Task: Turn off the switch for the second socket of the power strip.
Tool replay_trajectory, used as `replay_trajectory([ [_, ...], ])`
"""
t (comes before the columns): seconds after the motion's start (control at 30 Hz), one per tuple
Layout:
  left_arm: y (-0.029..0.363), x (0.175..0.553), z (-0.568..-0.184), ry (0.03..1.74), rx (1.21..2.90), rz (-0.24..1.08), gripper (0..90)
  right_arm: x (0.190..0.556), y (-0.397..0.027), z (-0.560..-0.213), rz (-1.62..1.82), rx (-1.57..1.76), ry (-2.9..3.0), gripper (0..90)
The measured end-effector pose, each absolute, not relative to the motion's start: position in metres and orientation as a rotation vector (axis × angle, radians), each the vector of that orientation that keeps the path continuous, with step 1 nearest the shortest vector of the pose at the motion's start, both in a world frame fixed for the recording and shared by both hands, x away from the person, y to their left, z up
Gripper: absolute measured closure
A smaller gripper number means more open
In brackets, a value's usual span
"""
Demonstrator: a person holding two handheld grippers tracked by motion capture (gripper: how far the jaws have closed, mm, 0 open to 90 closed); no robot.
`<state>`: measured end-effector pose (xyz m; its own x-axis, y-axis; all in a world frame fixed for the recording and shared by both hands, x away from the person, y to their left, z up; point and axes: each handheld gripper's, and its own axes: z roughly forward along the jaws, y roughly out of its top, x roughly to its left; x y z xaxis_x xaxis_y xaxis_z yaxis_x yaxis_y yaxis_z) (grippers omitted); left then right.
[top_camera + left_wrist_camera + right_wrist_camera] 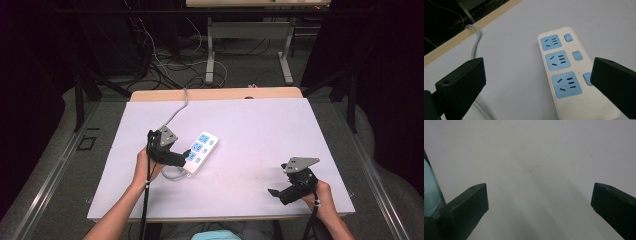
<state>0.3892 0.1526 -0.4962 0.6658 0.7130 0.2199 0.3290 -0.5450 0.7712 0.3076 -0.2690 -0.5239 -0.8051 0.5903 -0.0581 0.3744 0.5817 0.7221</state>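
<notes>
High view: the white power strip [199, 152] lies flat on the white-topped table [250, 125], left of centre, its long axis running diagonally away from the person. Its grey cord [176, 111] leaves over the far edge of the table. The left claw [186, 156] is at the near end of the strip, over or against it; contact cannot be confirmed. The left hand [146, 167] grips the tool from behind, forearm entering from the bottom left and angled toward the strip. The right claw [274, 192] rests low over bare table near the front right corner, well apart from the strip, pointing left. The right hand [320, 196] holds it from the right side, wrist near the table edge.

Left gripper view: the left claw's jaws stand wide apart, holding nothing. The strip lies between and beyond them, showing three blue sockets, each with a blue switch [577, 55] beside it. The right-hand jaw covers part of the nearest switch. The cord runs behind the left-hand jaw.

Right gripper view: the right claw's jaws are spread wide and empty, with bare table surface between them.
</notes>
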Motion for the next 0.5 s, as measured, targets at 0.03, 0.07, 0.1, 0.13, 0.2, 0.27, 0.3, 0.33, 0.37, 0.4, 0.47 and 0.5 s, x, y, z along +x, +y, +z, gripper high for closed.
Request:
replay_trajectory([
  [0.03, 0.152, 0.390, -0.497, 0.808, 2.156, 0.683, 0.0, 0.307, -0.268, -0.524, 1.048, 0.804, 2.523, 0.5],
  [0.07, 0.152, 0.391, -0.497, 0.804, 2.160, 0.685, 0.0, 0.307, -0.268, -0.524, 1.048, 0.804, 2.523, 0.5],
  [0.1, 0.151, 0.392, -0.497, 0.813, 2.153, 0.678, 0.0, 0.307, -0.268, -0.524, 1.045, 0.806, 2.517, 0.5],
  [0.13, 0.151, 0.393, -0.497, 0.815, 2.154, 0.680, 0.0, 0.307, -0.269, -0.524, 1.036, 0.789, 2.522, 0.5],
  [0.2, 0.151, 0.395, -0.497, 0.812, 2.153, 0.678, 0.0, 0.307, -0.269, -0.524, 1.040, 0.808, 2.522, 0.5],
  [0.27, 0.149, 0.397, -0.498, 0.813, 2.144, 0.682, 0.0, 0.307, -0.269, -0.524, 1.038, 0.799, 2.520, 0.5],
  [0.3, 0.148, 0.397, -0.498, 0.818, 2.143, 0.675, 0.0, 0.307, -0.269, -0.524, 1.042, 0.814, 2.521, 0.5],
  [0.33, 0.148, 0.398, -0.499, 0.817, 2.143, 0.677, 0.0, 0.307, -0.269, -0.524, 1.039, 0.809, 2.513, 0.5],
  [0.37, 0.147, 0.399, -0.499, 0.811, 2.152, 0.679, 0.0, 0.307, -0.269, -0.524, 1.043, 0.813, 2.521, 0.5],
  [0.4, 0.147, 0.400, -0.500, 0.810, 2.155, 0.676, 0.0, 0.307, -0.269, -0.524, 1.043, 0.813, 2.521, 0.5],
  [0.47, 0.145, 0.402, -0.501, 0.812, 2.157, 0.671, 0.0, 0.307, -0.268, -0.524, 1.040, 0.799, 2.517, 0.5],
  [0.5, 0.145, 0.403, -0.501, 0.810, 2.160, 0.670, 0.0, 0.307, -0.269, -0.524, 1.037, 0.794, 2.525, 0.5],
])
